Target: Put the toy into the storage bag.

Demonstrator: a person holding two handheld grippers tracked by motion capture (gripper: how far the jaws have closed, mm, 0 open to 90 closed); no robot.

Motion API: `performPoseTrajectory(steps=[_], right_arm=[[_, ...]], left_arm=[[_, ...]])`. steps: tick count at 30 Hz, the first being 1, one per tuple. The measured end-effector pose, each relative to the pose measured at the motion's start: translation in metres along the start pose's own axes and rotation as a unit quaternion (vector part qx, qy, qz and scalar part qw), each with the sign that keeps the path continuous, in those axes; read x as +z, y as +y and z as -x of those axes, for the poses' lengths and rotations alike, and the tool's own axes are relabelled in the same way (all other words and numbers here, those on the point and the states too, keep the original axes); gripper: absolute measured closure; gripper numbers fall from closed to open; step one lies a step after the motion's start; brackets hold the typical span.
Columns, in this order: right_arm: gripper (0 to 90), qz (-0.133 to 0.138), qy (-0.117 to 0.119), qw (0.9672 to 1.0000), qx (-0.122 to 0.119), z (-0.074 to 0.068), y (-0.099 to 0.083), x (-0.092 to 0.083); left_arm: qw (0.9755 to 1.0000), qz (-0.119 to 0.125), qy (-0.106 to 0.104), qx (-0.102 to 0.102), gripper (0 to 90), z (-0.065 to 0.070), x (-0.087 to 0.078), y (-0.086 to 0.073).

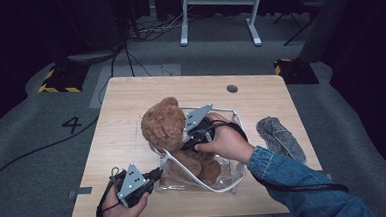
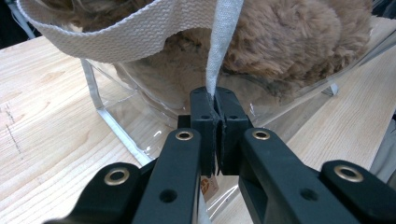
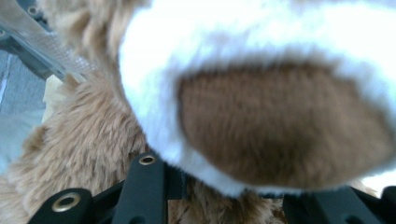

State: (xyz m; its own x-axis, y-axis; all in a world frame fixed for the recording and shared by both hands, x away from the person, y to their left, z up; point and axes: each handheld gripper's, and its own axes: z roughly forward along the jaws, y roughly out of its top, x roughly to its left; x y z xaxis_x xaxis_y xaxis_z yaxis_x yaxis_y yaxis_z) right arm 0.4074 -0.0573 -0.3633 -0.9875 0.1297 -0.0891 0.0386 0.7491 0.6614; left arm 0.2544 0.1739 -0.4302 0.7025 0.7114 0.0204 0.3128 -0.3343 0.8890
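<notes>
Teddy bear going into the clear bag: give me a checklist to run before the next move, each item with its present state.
1. Left claw shut on the bag's white strap: ok.
2. Strap held up so the clear bag stays open: ok.
3. Right claw at the teddy bear: ok; fur lies between its jaws in the right gripper view.
4. Right claw's pads actually pressing on the bear: cannot tell, the fur hides them.
5. Bear fully inside the bag: not ok; its head stands above the rim.
6. Grey cloth out of the way, to the right of the bag: ok.
</notes>
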Motion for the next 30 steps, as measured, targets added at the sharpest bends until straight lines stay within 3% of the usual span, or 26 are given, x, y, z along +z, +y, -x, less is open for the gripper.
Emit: performPoseTrajectory(steps=[6, 13, 18, 25, 26, 28, 30], right_arm=[[64.9, -0.053, 0.004, 0.9985, -0.008, -0.003, 0.0, 0.015], [66.4, -0.082, 0.016, 0.9963, 0.018, 0.003, -0.003, 0.027], [66.6, -0.087, 0.015, 0.9961, 0.0, 0.006, -0.003, 0.036], [65.8, -0.091, 0.012, 0.9956, 0.015, 0.006, -0.008, 0.04], [65.1, -0.091, 0.01, 0.9957, 0.015, 0.005, -0.008, 0.041], [62.0, -0.09, 0.006, 0.9957, 0.017, 0.005, -0.007, 0.041], [57.8, -0.086, 0.006, 0.9962, 0.012, 0.006, -0.004, 0.037]], left_arm=[[1.0, -0.001, 0.004, 0.004, 87.3, 0.0, -0.001, 0.0], [1.0, -0.002, 0.002, 0.003, 87.3, 0.001, -0.003, 0.002], [0.9999, -0.005, 0.004, 0.008, 87.3, 0.001, -0.004, 0.002], [1.0, -0.003, 0.001, 0.004, 87.0, 0.001, -0.004, 0.003], [1.0, 0.006, -0.001, 0.0, 86.3, 0.0, -0.005, 0.003], [0.9989, 0.034, -0.017, -0.026, 79.9, -0.001, -0.009, 0.004], [0.9987, 0.041, -0.012, -0.029, 71.5, -0.002, -0.013, 0.005]])
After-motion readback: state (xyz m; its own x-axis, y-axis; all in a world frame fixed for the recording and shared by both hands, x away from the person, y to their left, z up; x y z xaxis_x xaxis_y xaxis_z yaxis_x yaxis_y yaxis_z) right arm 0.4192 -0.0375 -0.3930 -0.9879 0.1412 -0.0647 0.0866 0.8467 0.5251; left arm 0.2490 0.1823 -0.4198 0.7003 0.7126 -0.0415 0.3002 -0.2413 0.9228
